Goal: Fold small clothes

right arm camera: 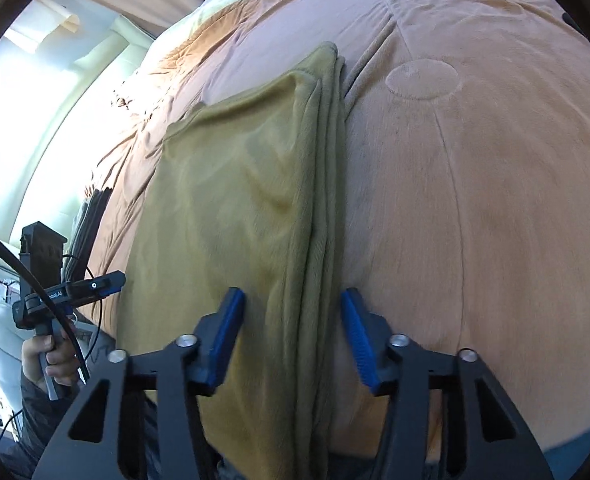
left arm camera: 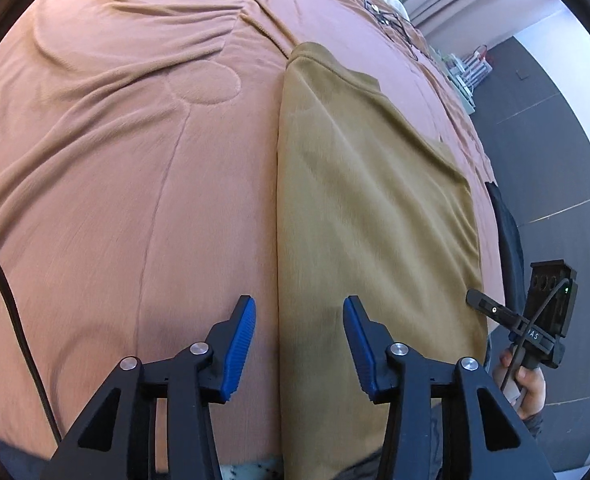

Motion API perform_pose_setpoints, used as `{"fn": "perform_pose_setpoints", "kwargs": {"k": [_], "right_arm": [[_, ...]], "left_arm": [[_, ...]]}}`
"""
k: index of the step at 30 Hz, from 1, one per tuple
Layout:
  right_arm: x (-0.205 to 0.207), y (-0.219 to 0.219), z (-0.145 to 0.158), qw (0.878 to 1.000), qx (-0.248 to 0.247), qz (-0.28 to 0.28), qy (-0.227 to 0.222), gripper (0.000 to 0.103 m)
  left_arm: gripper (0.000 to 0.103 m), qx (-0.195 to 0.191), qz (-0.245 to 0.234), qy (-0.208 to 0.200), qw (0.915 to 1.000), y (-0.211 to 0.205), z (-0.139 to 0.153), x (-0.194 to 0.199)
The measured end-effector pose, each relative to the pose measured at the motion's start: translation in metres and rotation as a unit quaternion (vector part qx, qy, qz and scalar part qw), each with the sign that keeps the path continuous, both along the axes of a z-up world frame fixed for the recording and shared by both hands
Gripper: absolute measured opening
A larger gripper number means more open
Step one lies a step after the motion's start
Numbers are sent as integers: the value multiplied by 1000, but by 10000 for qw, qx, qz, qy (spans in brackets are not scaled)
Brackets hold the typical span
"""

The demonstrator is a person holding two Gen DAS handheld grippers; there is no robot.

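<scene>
Olive garment (left arm camera: 375, 200) folded long, maybe fleece, edges stacked; left gripper (left arm camera: 299, 344), right gripper (right arm camera: 291, 336) part-open, empty.

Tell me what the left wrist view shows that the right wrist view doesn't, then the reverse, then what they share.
Only the left wrist view: the garment's smooth folded edge, a cable on the bedspread, dark floor tiles. Only the right wrist view: the garment's stacked layered edges, a bright window area. Both: the olive garment folded on the pinkish bedspread, open blue-padded tongs straddling one garment edge, left tongs and right tongs.
</scene>
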State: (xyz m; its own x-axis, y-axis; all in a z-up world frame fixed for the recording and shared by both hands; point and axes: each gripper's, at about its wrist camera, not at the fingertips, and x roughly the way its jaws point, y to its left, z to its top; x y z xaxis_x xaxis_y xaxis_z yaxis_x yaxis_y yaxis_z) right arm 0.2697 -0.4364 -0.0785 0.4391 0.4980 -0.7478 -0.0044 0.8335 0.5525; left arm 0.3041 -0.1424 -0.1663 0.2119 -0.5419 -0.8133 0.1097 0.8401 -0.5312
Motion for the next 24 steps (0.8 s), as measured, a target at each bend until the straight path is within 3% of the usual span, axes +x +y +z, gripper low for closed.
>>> {"fn": "perform_pose_setpoints", "kwargs": {"k": [7, 24], "right_arm": [[33, -9, -4, 9999, 158, -56, -38, 40], [105, -22, -21, 9987, 464, -36, -192, 37]], "left_arm": [[36, -32, 67, 23, 10000, -4, -3, 35], [35, 33, 40, -9, 10000, -23, -1, 113]]}}
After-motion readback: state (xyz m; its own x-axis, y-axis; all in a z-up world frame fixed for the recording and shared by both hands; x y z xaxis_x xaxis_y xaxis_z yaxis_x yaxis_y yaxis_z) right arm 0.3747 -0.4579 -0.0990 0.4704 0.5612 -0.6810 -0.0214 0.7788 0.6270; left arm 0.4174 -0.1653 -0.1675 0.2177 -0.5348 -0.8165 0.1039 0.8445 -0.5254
